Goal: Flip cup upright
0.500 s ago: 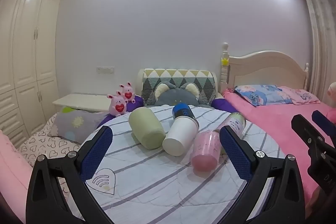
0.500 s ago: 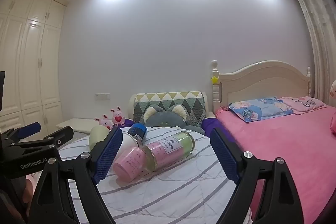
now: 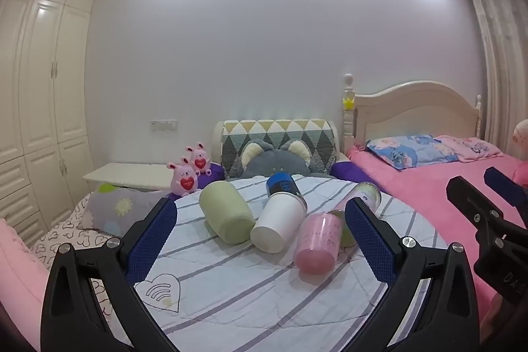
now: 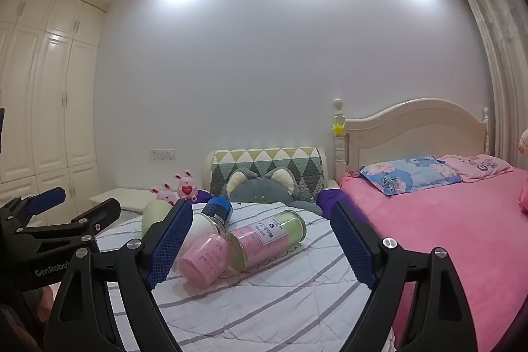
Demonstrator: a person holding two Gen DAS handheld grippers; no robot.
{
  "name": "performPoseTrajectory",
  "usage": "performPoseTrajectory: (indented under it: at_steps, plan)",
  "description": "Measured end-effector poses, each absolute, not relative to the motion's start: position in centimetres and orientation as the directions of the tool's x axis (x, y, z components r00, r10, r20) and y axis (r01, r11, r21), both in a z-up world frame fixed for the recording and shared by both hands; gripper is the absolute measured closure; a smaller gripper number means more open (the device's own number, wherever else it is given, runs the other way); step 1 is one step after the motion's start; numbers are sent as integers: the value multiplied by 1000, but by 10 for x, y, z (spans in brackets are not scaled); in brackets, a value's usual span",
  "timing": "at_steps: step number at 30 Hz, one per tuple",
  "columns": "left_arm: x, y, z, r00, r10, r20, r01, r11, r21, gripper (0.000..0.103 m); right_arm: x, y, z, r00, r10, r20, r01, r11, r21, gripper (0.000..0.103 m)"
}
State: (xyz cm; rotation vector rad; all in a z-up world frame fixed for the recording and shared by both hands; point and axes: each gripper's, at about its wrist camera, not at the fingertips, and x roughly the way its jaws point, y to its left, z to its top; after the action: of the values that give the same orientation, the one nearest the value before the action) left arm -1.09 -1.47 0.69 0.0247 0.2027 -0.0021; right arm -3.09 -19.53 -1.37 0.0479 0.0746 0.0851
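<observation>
Several cups lie on their sides on a round table with a striped cloth (image 3: 257, 299). A green cup (image 3: 226, 216), a white paper cup (image 3: 279, 225) with a blue can (image 3: 280, 183) behind it, and a pink cup (image 3: 318, 248) lie side by side. A clear jar (image 4: 267, 235) with pink and green contents lies behind the pink cup (image 4: 203, 261). My left gripper (image 3: 260, 246) is open and empty, in front of the cups. My right gripper (image 4: 260, 248) is open and empty, framing the pink cup and jar. It also shows in the left wrist view (image 3: 485, 220).
A pink bed (image 4: 462, 240) stands right of the table. A patterned cushion and grey plush (image 3: 274, 154) sit behind the table. Two pink bunny toys (image 3: 189, 172) and a white side table (image 3: 128, 175) are at the back left. Wardrobes (image 3: 39, 88) line the left wall.
Both wrist views have tilted up a little, so the cups sit lower in frame. The cups have not moved. Both grippers stay open.
</observation>
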Motion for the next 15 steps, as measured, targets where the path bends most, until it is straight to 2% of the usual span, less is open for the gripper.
performPoseTrajectory:
  at_steps: [15]
  plan:
    - [-13,-20,7,982,-1,-189,8,999,35,0,-33,-198,-13,993,84,-79,-80,995,53,16]
